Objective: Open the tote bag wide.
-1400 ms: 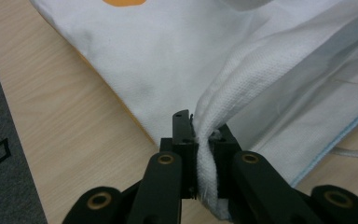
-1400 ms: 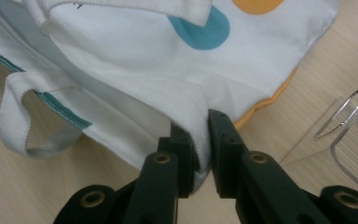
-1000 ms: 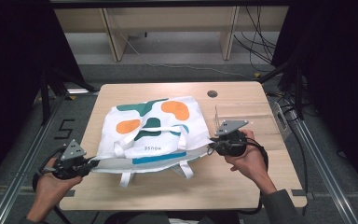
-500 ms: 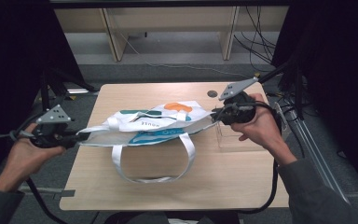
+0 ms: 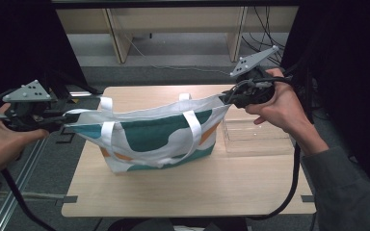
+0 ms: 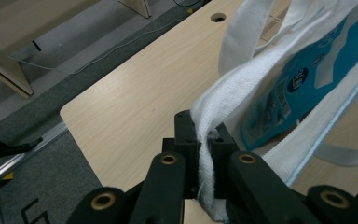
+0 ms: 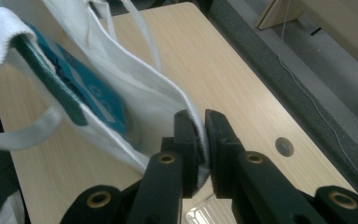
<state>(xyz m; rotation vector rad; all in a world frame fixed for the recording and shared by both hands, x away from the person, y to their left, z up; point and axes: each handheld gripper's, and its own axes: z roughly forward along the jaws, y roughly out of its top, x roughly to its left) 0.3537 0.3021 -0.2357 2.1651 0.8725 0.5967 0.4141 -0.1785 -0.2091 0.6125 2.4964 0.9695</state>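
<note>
A white tote bag (image 5: 159, 137) with teal and orange patches hangs upright over the wooden table (image 5: 183, 192), stretched between both grippers. My left gripper (image 5: 67, 120) is shut on the bag's left top corner. In the left gripper view the jaws (image 6: 204, 135) pinch the thick white rim of the tote bag (image 6: 307, 70). My right gripper (image 5: 226, 98) is shut on the right top corner. In the right gripper view the jaws (image 7: 200, 126) clamp the white hem of the tote bag (image 7: 98, 107). Two white handles droop down the bag's near side. The bag's bottom sits at or just above the tabletop.
A clear plastic box (image 5: 257, 137) stands on the table's right side, under my right hand. A round cable hole (image 7: 284, 147) lies near the table's far right corner. Wooden shelf legs (image 5: 118, 43) stand on the floor behind the table.
Both hands have risen with the bag's top corners. The bag went from lying flat on the table to hanging upright, and the clear box is now uncovered.
</note>
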